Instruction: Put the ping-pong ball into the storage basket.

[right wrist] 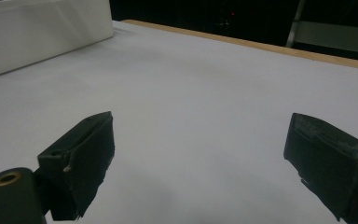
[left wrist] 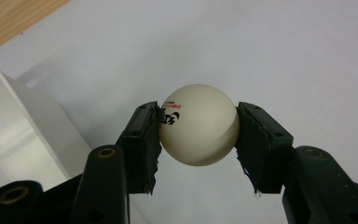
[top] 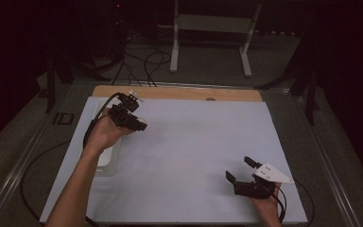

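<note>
Your left gripper pinches the ping-pong ball beside the white bin, ready for dropping, while your right gripper idles, jaws wide.

The left gripper hovers just beside the white bin, while the right gripper, jaws apart, rests well away from the bin.

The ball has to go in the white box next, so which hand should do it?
Left. Its fingers already hold the ball beside the box. The right gripper is open, far away.
</note>
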`<state>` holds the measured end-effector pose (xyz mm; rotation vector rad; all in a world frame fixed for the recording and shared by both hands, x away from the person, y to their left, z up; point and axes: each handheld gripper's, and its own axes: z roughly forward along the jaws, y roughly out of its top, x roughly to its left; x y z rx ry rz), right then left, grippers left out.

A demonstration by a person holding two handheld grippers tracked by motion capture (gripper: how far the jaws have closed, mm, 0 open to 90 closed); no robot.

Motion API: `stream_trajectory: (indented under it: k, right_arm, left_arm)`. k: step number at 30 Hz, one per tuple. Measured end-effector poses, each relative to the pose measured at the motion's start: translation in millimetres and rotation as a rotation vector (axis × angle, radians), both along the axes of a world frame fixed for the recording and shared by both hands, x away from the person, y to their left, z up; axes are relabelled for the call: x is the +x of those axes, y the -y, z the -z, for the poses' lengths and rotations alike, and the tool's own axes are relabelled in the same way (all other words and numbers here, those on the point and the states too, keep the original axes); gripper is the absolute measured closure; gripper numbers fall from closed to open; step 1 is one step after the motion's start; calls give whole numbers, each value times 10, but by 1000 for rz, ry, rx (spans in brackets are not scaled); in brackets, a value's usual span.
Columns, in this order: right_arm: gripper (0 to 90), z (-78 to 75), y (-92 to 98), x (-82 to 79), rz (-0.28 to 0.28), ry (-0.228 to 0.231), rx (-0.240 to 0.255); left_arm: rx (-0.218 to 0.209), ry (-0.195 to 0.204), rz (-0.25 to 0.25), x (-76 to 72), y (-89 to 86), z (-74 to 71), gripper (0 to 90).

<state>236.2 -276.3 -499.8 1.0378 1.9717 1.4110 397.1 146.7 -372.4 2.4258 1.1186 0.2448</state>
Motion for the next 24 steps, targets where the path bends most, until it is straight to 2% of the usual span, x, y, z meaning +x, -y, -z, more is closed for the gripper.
stream_trajectory:
  k: [3,24]
  right_arm:
    - [80,0,-1,0,0,1,0]
    - [80,-1,0,-2,-2,3,0]
  left_arm:
    - [11,0,-3,3,-17,-2,512]
    - [11,2,-35,15,-128,-29,513]
